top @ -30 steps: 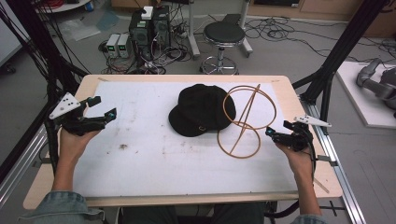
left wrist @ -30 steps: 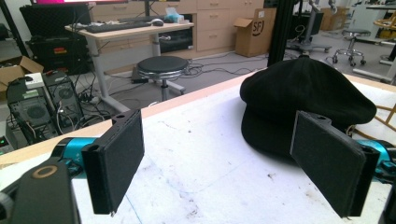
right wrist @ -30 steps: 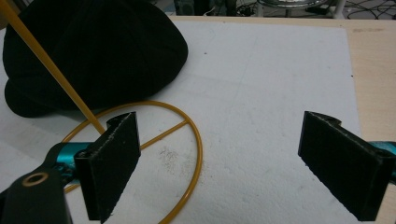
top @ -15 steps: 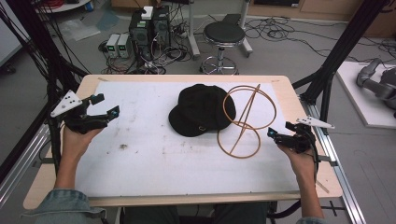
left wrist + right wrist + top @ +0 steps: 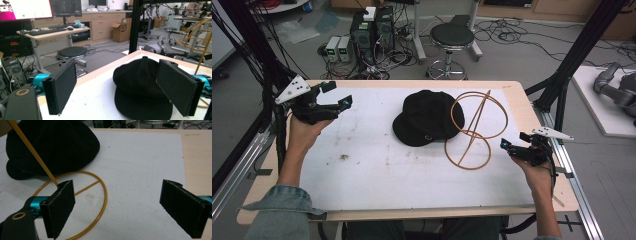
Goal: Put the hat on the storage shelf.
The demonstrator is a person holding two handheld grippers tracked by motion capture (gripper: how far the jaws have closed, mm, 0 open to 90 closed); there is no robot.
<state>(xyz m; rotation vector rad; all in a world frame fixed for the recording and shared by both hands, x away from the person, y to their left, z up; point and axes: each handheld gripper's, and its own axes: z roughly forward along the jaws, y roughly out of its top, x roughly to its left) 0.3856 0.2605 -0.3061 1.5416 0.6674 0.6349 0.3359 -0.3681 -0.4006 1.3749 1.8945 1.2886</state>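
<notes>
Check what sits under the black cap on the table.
The black cap lies flat on the white mat, its right edge against the wire hat stand. Whatever lies beneath its crown is covered.

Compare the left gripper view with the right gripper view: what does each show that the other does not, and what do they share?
Left gripper view alone: a round black stool, a desk with keyboard and monitors, a cardboard box.

Right gripper view alone: the flat base ring of the golden wire hat stand lying on the white tabletop.

Shared: the black fabric cap, and each gripper's own open black jaws.
</notes>
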